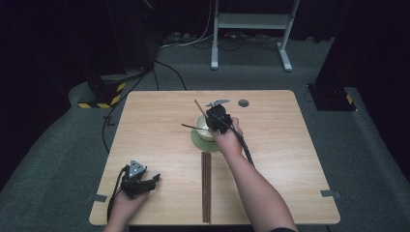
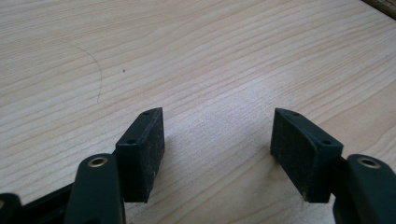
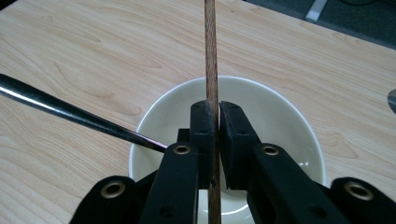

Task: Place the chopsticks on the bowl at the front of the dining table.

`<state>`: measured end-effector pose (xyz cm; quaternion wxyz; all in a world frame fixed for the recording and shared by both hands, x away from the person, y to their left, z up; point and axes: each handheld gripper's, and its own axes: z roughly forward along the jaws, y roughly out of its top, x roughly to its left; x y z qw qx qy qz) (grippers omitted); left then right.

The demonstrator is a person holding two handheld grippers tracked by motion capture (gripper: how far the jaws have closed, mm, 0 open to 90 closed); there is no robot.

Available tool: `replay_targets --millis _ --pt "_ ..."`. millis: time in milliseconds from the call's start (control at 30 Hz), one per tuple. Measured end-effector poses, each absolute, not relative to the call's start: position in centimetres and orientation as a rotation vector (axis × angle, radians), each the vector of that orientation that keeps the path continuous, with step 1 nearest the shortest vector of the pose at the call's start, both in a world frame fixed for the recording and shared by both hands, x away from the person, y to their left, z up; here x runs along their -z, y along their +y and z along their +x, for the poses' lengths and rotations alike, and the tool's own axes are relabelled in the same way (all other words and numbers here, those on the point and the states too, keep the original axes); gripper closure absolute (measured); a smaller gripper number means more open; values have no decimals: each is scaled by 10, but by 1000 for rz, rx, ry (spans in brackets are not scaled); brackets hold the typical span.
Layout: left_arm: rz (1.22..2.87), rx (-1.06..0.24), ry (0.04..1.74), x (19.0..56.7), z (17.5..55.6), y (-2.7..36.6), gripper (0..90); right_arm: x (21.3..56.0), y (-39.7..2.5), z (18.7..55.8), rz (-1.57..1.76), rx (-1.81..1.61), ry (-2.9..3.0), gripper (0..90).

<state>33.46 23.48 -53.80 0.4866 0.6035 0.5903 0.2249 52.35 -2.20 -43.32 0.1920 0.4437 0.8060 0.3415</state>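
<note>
A cream bowl [image 1: 203,127] [image 3: 275,116] sits on a green round mat [image 1: 205,142] at the table's middle. A dark-handled utensil [image 1: 189,126] [image 3: 70,112] leans in the bowl and sticks out to the left. My right gripper [image 1: 218,118] [image 3: 215,122] hovers over the bowl, shut on a brown wooden chopstick [image 1: 198,106] [image 3: 210,51] that points up and away. More brown chopsticks [image 1: 206,186] lie side by side toward the front edge. My left gripper [image 1: 140,180] [image 2: 217,149] rests open near the front left, with bare wood between its pads.
The wooden table [image 1: 154,125] has a round grey cable hole [image 1: 243,103] near its far edge. A white frame stand [image 1: 251,21] and cables lie on the floor beyond. Black-and-yellow striped bases [image 1: 99,99] flank the table's far corners.
</note>
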Motion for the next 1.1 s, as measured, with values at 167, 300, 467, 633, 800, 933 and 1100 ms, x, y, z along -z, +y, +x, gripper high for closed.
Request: replay_targets --millis 167,300,467,633,800,933,1100 --pt "1470 -546 1435 538 335 235 350 438 -13 526 1242 -900 2281 839" --pt "1453 -541 1439 538 335 234 350 441 -10 528 1245 -874 2285 838" --pt "1447 -540 1440 538 335 233 349 445 -9 530 1258 -859 2291 835" --pt "1449 -537 1439 538 335 233 348 441 -11 527 1221 -871 2292 735" --pt "1457 -536 1432 538 335 234 348 431 -21 509 1207 -914 2292 686" --pt "1462 -536 1430 538 334 234 348 427 -33 484 1180 -943 2272 626" --pt "1457 -536 1434 538 334 234 348 424 -51 444 1147 -992 2230 606"
